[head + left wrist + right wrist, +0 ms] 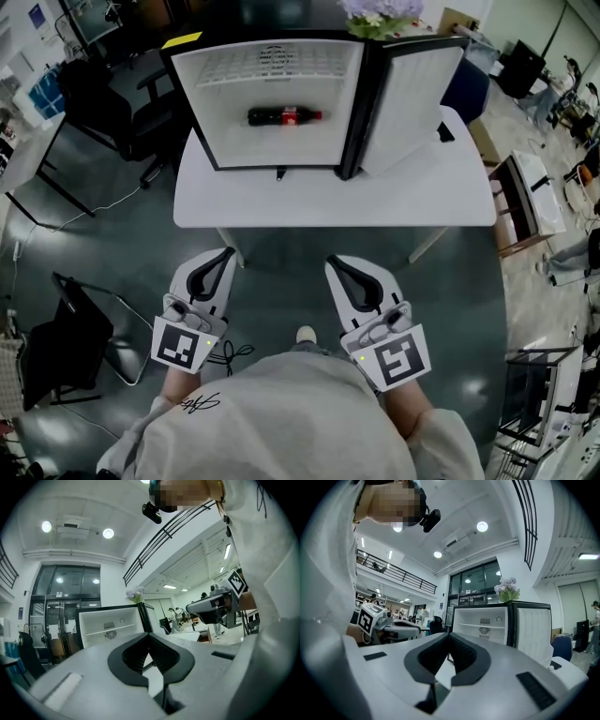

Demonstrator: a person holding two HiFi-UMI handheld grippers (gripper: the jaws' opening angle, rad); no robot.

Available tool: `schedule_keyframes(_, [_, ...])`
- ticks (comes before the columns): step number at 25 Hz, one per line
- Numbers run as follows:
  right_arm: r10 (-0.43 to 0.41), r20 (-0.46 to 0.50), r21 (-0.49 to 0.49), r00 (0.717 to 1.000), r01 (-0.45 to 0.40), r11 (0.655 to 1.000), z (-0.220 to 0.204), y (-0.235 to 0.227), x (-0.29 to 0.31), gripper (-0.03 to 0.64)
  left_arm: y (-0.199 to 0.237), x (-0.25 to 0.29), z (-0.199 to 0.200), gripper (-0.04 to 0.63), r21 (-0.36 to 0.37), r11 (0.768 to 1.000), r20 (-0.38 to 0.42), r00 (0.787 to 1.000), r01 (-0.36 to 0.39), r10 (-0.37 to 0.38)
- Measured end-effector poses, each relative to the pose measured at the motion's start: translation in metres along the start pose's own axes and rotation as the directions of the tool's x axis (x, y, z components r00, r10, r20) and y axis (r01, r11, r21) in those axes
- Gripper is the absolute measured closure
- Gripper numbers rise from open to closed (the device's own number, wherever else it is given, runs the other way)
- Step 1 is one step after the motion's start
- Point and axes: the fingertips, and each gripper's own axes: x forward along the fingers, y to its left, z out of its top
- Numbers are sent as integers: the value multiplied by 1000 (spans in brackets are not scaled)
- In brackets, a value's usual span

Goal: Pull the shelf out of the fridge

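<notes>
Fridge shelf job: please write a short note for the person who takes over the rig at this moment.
Left gripper: shut, empty, held low near the person's body.
Right gripper: shut, empty, also near the body.
Things: the fridge stands on the white table with its door open to the right. The shelf sits inside. A bottle lies in the fridge.
Done: the door is open.
Left: reach in, take the shelf's front edge and pull it out. Mind the bottle.
</notes>
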Motion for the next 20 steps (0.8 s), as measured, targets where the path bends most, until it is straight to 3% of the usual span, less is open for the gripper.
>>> schedule_keyframes(15, [69,-9,-5,998,-69,998,-14,-20,21,603,3,25,-13,591,3,999,-38,999,-33,33])
schedule_keyframes(20, [71,-5,-9,997,-71,997,-12,-22,27,603,11,32,-2,591,7,999,-1,999,-49,49])
